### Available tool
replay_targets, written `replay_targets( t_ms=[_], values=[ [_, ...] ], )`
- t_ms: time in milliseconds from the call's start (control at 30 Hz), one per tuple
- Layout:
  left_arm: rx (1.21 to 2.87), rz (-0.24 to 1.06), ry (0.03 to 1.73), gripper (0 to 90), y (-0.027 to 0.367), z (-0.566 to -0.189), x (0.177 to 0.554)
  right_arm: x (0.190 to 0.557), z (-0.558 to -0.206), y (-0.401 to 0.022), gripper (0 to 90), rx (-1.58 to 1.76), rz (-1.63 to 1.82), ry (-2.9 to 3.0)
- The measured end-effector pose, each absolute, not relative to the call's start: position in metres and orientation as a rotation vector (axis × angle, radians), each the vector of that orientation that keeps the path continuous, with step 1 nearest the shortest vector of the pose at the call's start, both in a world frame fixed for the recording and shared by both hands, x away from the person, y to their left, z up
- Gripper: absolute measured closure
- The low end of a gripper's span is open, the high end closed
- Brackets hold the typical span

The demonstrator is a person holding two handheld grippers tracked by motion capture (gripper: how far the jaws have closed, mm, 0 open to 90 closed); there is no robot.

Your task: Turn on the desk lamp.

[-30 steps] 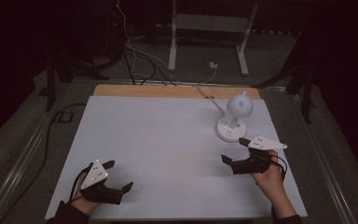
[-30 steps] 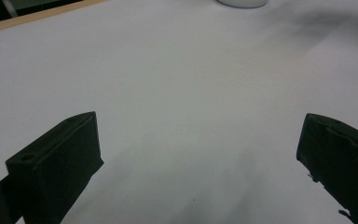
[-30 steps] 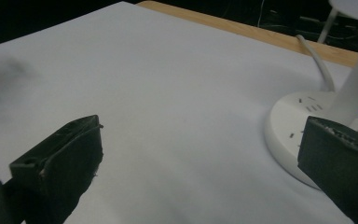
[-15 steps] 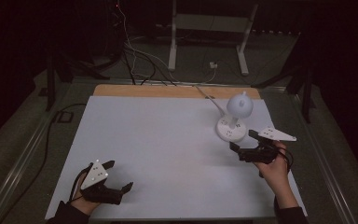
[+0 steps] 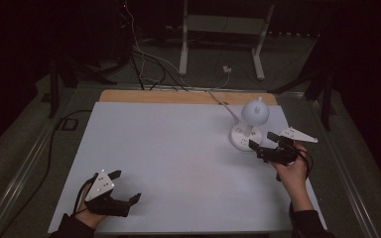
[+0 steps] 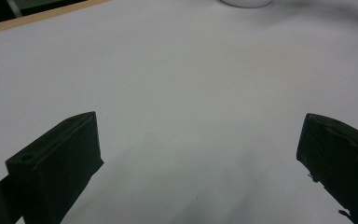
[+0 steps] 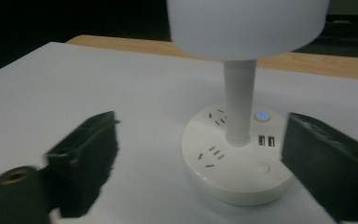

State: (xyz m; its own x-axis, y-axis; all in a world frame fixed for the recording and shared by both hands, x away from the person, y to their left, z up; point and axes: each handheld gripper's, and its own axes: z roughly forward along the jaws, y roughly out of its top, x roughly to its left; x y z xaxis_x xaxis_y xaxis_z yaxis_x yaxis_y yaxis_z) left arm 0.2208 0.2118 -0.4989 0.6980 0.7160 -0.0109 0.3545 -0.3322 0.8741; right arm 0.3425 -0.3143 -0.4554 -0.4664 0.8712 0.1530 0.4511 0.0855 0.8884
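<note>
**Right tool positioned at lamp base; left tool idle at near edge**

A white desk lamp [image 5: 248, 124] stands on the far right part of the white desk [image 5: 178, 148]. The lamp consists of a round base [image 7: 235, 161], a thin upright stem [image 7: 239, 100] and a white shade [image 7: 247, 25]. The top of the base carries socket slots, a lit blue indicator [image 7: 262, 115], a pair of USB ports [image 7: 266, 140] and a round button [image 7: 262, 166]. A white cable [image 5: 225, 108] runs from the lamp toward the far edge of the desk.

The right tool [image 5: 264, 145], held in the person's right hand [image 5: 292, 171], sits just beside the near right side of the lamp base. Its jaws are spread wide and grip nothing. In the right gripper view the base lies between the two jaws, close to the right-hand one; contact cannot be confirmed.

The left tool [image 5: 124, 186], held in the left hand [image 5: 87, 210], is at the near left of the desk, well apart from the lamp. Its jaws are also spread wide, with bare desk surface between them.

Beyond the far edge, cables [image 5: 144, 64] lie on the floor beside a white stand [image 5: 218, 39].
</note>
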Motion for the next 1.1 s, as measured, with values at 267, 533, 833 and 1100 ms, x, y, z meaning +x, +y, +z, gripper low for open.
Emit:
replay_targets(
  t_ms=[267, 533, 833, 1100],
  values=[
    [1.941, 0.470, 0.829, 0.3, 0.212, -0.499, 0.221, 0.352, -0.459, -0.315, 26.7, 1.353, 1.306, 1.923],
    [1.944, 0.464, 0.830, 0.3, 0.212, -0.499, 0.221, 0.359, -0.462, -0.315, 50.5, 1.397, 1.228, 1.865],
    [1.942, 0.461, 0.832, 0.3, 0.212, -0.500, 0.222, 0.369, -0.471, -0.314, 67.0, 1.376, 1.122, 1.883],
    [1.947, 0.454, 0.830, 0.3, 0.211, -0.500, 0.221, 0.377, -0.482, -0.313, 82.8, 1.387, 1.052, 1.896]
  ],
)
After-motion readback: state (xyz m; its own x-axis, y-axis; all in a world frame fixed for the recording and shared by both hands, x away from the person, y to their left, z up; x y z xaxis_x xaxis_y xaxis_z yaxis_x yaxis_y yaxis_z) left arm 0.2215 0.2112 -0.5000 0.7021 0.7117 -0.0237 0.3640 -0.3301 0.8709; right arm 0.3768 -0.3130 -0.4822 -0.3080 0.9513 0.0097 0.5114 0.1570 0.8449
